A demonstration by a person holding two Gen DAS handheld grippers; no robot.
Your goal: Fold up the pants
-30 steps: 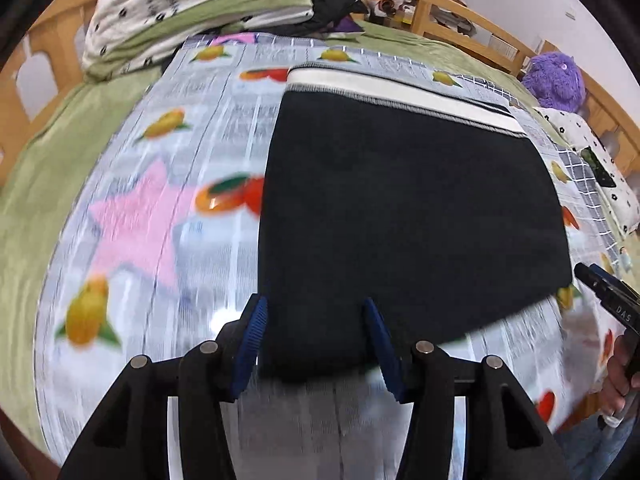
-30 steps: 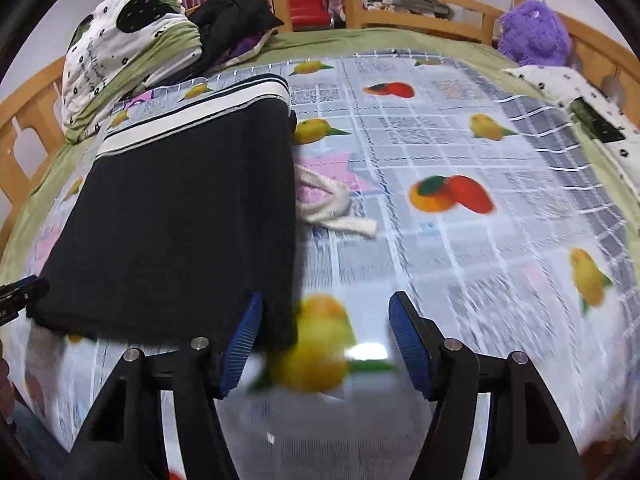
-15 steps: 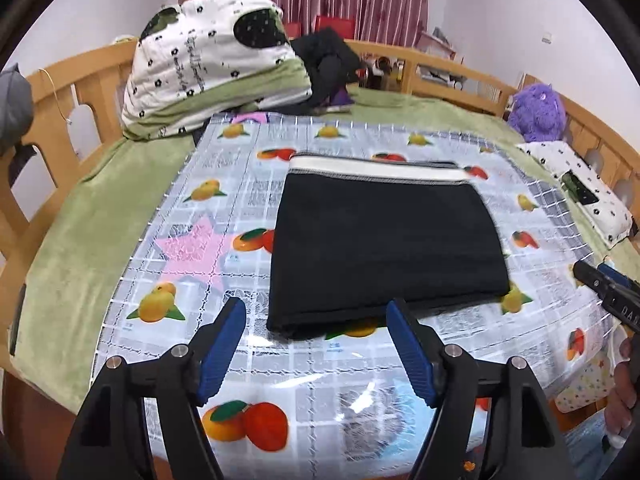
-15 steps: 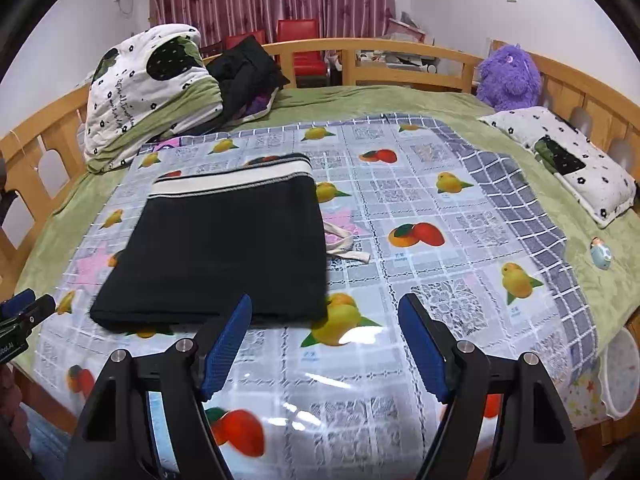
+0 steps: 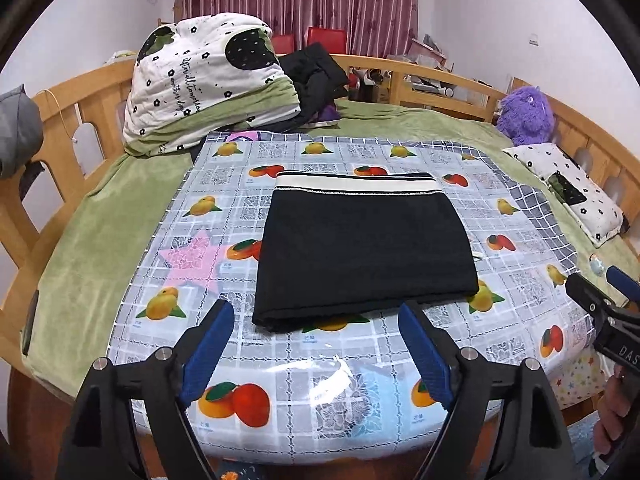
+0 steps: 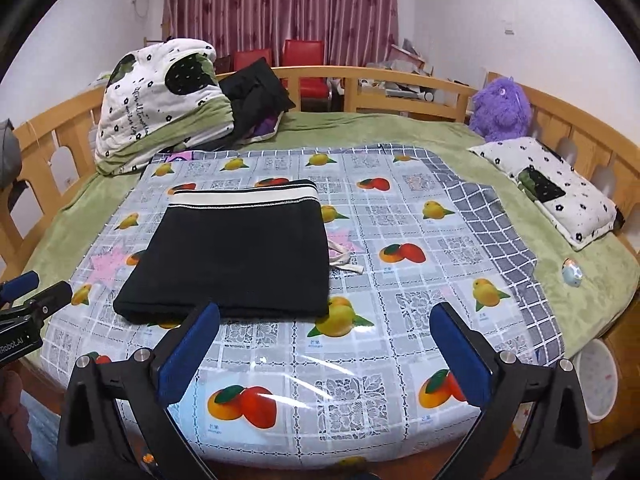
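Note:
The black pants lie folded into a flat rectangle on the fruit-print plastic sheet, white waistband at the far edge. They also show in the right wrist view, with a white drawstring sticking out at their right side. My left gripper is open and empty, held back above the sheet's near edge. My right gripper is open and empty, also back from the pants. The right gripper shows at the right edge of the left wrist view; the left one shows at the left edge of the right wrist view.
A folded quilt and dark clothes sit at the far left of the bed. A purple plush and a spotted pillow lie at the right. Wooden rails ring the bed. A small toy lies on the green blanket.
Both grippers have let go of the pants' near edge, opened wider and pulled back and up. The pants stay folded flat on the sheet.

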